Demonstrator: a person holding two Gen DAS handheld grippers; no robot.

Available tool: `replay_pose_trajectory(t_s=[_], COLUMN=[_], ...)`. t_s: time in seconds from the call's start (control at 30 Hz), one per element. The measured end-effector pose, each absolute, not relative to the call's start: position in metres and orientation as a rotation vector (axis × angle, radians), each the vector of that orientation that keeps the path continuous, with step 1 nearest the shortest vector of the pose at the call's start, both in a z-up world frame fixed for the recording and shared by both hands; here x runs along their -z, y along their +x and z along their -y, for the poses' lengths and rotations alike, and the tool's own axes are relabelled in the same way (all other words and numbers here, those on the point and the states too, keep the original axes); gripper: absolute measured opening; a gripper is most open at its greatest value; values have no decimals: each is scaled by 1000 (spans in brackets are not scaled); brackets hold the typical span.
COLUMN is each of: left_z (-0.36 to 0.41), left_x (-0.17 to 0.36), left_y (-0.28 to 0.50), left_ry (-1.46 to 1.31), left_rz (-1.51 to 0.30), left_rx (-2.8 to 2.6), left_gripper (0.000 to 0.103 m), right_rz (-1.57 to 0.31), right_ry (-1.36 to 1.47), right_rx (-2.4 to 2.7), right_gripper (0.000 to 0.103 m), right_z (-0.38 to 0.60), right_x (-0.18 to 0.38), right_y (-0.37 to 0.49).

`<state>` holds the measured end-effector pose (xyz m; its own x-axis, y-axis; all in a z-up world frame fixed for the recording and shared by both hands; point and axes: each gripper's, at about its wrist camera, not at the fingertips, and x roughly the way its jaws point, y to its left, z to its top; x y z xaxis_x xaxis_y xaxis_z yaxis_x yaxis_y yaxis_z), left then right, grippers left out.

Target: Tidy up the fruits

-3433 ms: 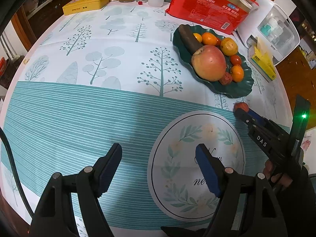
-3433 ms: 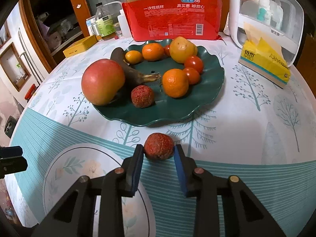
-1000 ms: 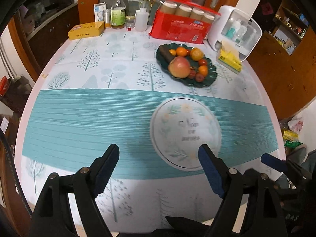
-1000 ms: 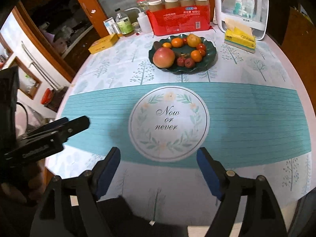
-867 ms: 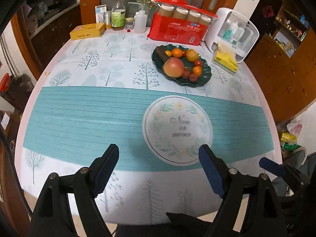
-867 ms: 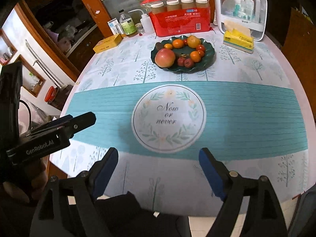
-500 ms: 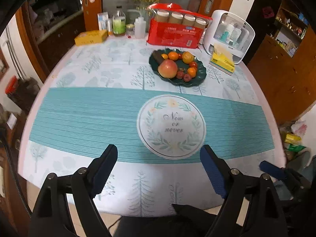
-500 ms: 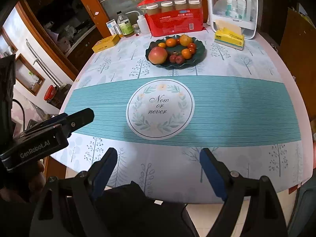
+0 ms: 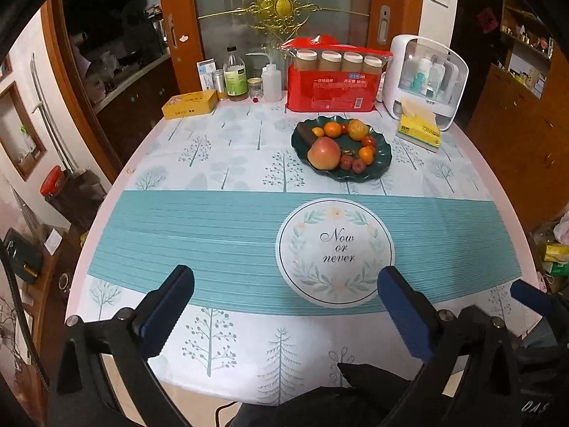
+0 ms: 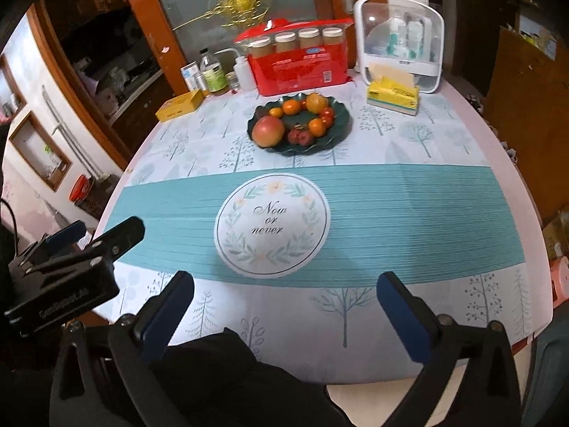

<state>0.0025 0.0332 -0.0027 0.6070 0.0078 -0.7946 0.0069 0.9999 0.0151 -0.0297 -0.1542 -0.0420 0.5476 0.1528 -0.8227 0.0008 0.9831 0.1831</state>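
Observation:
A dark green plate (image 9: 382, 163) (image 10: 339, 130) stands at the far side of the table. It holds a large red apple (image 9: 323, 153) (image 10: 268, 130), a dark banana (image 9: 305, 133), several oranges, small tomatoes and two rough red lychees (image 9: 352, 163) (image 10: 300, 137). My left gripper (image 9: 284, 306) is open and empty, held back over the near table edge. My right gripper (image 10: 284, 306) is open and empty, also at the near edge. Each gripper shows at the side of the other's view.
A teal striped runner with a round "Now or never" print (image 9: 336, 249) crosses the table. At the back stand a red pack of cups (image 9: 330, 85), bottles (image 9: 236, 78), a yellow tin (image 9: 190, 104), a yellow tissue pack (image 9: 419, 130) and a white organiser (image 9: 425, 78).
Both grippers have pulled back and up from the plate to the near table edge. The lychee that sat between the right fingers now lies on the plate.

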Motion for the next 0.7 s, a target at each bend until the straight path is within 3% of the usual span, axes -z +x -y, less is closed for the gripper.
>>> replay_pose_trajectory(t_s=[0.7], left_z=[-34], left_x=[0], left_y=[10], left_ry=[19], left_rz=[-908], left_rx=[-3], left_gripper=[102], right_rz=[-976], right_ry=[163], right_rx=[-87], right_gripper=[103], right_z=[147], right_x=[39], right_y=[-22])
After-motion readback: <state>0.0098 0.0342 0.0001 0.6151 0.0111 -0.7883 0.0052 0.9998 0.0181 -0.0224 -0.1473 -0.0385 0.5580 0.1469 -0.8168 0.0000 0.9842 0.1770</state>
